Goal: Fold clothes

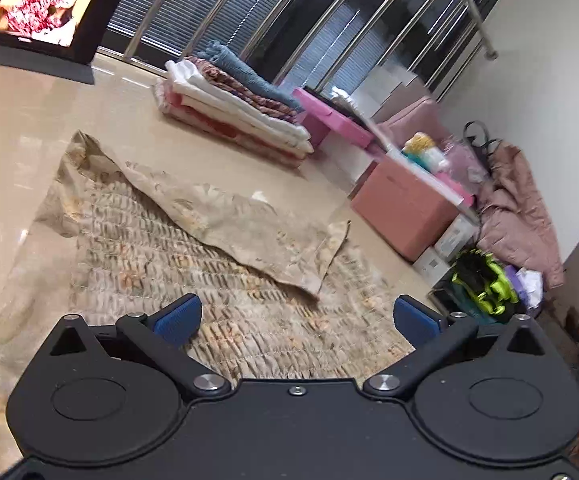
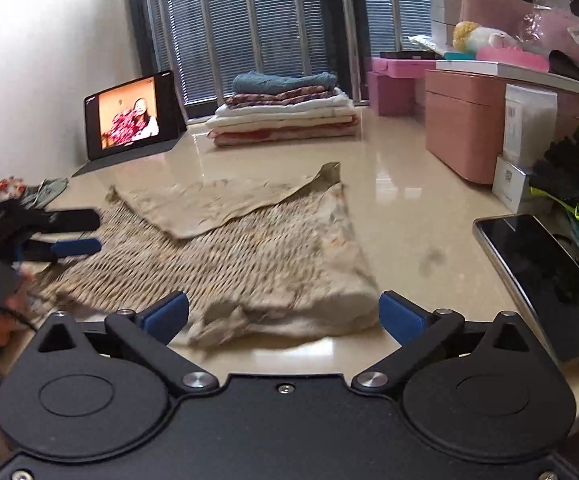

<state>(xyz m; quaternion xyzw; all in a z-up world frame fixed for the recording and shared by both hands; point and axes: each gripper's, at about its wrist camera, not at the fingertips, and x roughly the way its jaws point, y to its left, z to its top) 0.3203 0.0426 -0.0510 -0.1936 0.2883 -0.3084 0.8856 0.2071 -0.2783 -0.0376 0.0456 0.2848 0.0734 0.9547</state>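
Beige floral garment spread flat on glossy tabletop, one flap folded over its far half. Left gripper above near edge, fingers spread wide, grasping nothing. Right gripper at near corner, fingers fully released, cloth lying between but unpinched. Stack of folded clothes behind, well apart.

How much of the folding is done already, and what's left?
Done: a stack of folded clothes sits at the back of the table. In hand: the beige garment lies spread out with one flap folded over; the left hand-held gripper and the right hand-held gripper are both open, holding nothing. Left: finishing its folds and stacking it.
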